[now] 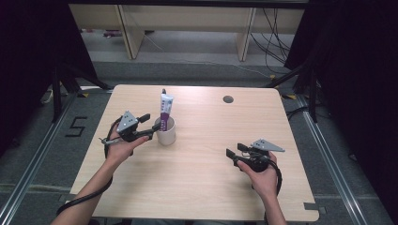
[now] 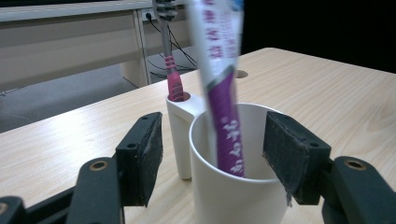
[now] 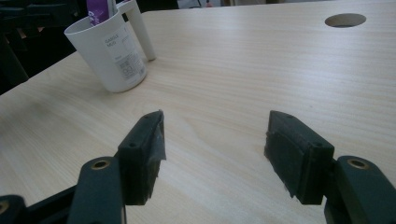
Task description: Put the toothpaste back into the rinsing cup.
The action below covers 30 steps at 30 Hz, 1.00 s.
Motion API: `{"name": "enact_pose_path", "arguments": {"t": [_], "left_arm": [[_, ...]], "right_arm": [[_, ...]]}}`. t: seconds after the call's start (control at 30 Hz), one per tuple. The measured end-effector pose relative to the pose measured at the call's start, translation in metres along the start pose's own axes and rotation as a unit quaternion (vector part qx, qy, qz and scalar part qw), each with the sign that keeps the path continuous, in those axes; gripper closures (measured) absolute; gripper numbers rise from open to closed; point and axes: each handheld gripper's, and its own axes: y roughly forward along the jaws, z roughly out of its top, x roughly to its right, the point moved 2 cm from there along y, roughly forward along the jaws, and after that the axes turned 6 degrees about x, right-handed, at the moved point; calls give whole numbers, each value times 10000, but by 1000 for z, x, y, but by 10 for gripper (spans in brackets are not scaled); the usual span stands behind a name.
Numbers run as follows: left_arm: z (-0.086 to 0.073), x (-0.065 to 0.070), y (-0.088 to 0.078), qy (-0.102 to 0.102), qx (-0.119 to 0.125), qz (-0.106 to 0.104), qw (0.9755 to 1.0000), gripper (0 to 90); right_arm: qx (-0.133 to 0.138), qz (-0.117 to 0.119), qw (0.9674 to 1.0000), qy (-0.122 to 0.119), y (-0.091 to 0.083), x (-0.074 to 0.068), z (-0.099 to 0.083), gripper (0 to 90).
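- While the left claw [image 1: 149,125] sits at the white cup [image 1: 166,132], its jaws stand wide, one on each side of the cup's rim, and the pads are clear of the wall; it has hold of nothing.
- That cup stands upright on the worktop [image 1: 202,187], left of the middle, with a purple and white tube [image 1: 165,112] leaning inside it.
- Seen from the left gripper view, a toothbrush [image 2: 171,70] with a pink grip stands in a narrow side holder joined to the cup [image 2: 233,186], behind the tube [image 2: 224,116].
- Well apart, to the right, the right claw [image 1: 233,151] rests low over bare wood, jaws spread wide and empty, pointing toward the cup [image 3: 112,56].
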Motion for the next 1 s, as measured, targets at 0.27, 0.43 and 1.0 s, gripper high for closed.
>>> {"name": "enact_pose_path", "arguments": {"t": [0.27,0.43,1.0], "left_arm": [[0,-1,-11,-42,40,30,10000,372],[2,-1,-25,-63,102,45,9999,366],[-32,-9,-101,-234,107,490,9985,353]], "right_arm": [[7,-12,10000,1,-1,0,0,382],[-28,-82,9999,-110,-2,2,0,382],[-68,-141,9999,-73,-2,2,0,381]]}}
